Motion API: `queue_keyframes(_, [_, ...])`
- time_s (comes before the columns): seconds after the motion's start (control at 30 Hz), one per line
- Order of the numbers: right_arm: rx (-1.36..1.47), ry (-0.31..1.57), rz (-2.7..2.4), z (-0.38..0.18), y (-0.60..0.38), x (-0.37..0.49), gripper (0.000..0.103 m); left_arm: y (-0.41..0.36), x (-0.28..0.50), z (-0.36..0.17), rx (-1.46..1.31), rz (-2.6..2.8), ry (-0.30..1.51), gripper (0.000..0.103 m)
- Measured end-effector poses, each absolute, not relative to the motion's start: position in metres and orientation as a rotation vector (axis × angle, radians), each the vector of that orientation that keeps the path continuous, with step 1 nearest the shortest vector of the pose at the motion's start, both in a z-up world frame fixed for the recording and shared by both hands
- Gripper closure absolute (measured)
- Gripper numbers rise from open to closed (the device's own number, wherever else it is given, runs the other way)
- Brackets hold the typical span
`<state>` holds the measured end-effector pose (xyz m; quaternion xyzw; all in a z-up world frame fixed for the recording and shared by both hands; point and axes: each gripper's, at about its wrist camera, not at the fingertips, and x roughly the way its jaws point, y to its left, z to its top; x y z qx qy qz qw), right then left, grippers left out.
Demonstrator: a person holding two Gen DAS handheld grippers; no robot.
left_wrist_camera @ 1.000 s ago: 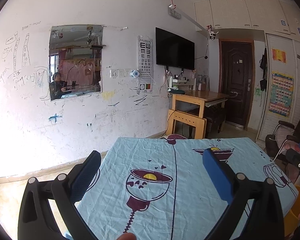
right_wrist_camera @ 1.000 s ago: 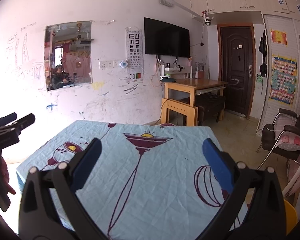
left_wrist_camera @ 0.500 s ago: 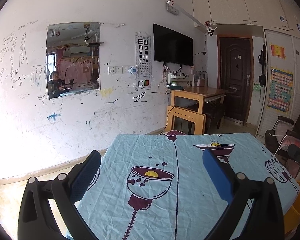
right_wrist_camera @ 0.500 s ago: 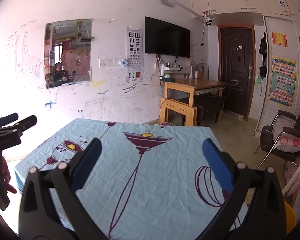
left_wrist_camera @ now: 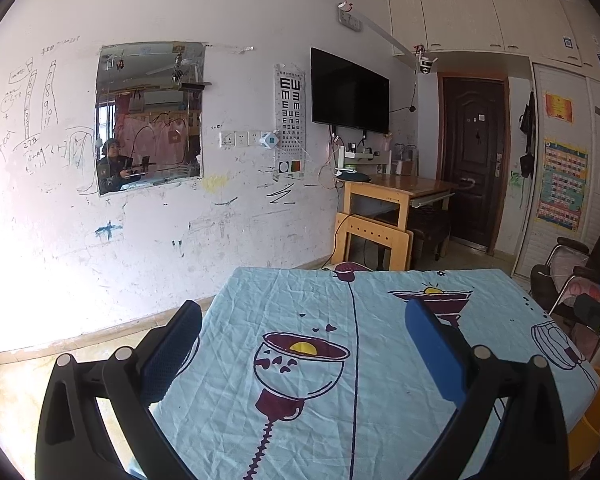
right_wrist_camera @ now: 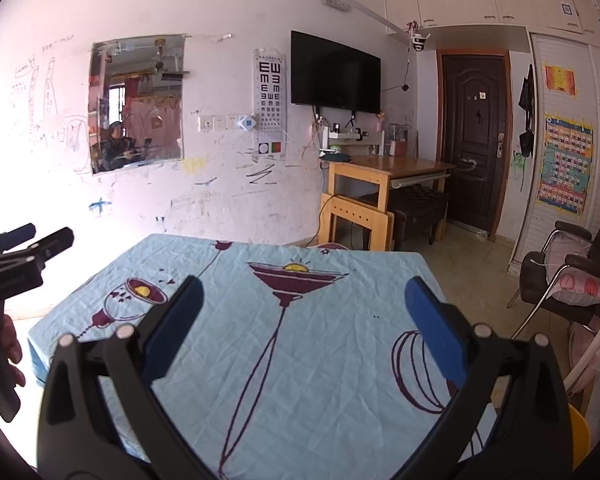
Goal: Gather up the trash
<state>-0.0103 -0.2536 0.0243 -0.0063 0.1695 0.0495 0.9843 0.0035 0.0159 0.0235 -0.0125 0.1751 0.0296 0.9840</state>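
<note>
Left gripper point(left_wrist_camera: 302, 334): jaws spread wide, nothing held. Right gripper point(right_wrist_camera: 302, 312): jaws spread wide, nothing held. Blue tablecloth point(right_wrist_camera: 320, 344) seen below and ahead of both. Trash: none sighted; whereabouts unknown. Yellow bin point(right_wrist_camera: 578, 434) glimpsed lower right. Collection judged not begun.

Table point(left_wrist_camera: 500, 280) — wrinkled light-blue cloth point(left_wrist_camera: 380, 380) with cocktail-glass print

Beyond the tongs stood a scribbled white wall point(left_wrist_camera: 240, 12) bearing a mirror point(left_wrist_camera: 150, 118), an eye chart point(left_wrist_camera: 290, 122) and a dark television point(left_wrist_camera: 350, 94). A wooden desk point(left_wrist_camera: 396, 192) stood under the television, a dark door point(left_wrist_camera: 474, 160) to its right. Beneath the tongs lay a bench under a blue patterned cloth point(left_wrist_camera: 380, 380); glare washed the lower left.
</note>
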Motion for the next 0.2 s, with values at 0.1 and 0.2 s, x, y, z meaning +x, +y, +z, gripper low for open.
queue_keyframes(0.1, [-0.014,0.342,0.1,0.0237,-0.254,-0.0106,0.006,0.0172,0.0047,0.0226,-0.027,0.057,0.357,0.006])
queue_keyframes(0.2, [-0.013,0.344,0.1,0.0231,-0.2554,-0.0105,0.006,0.017,0.0049,0.0209,-0.027,0.053,0.362,0.006])
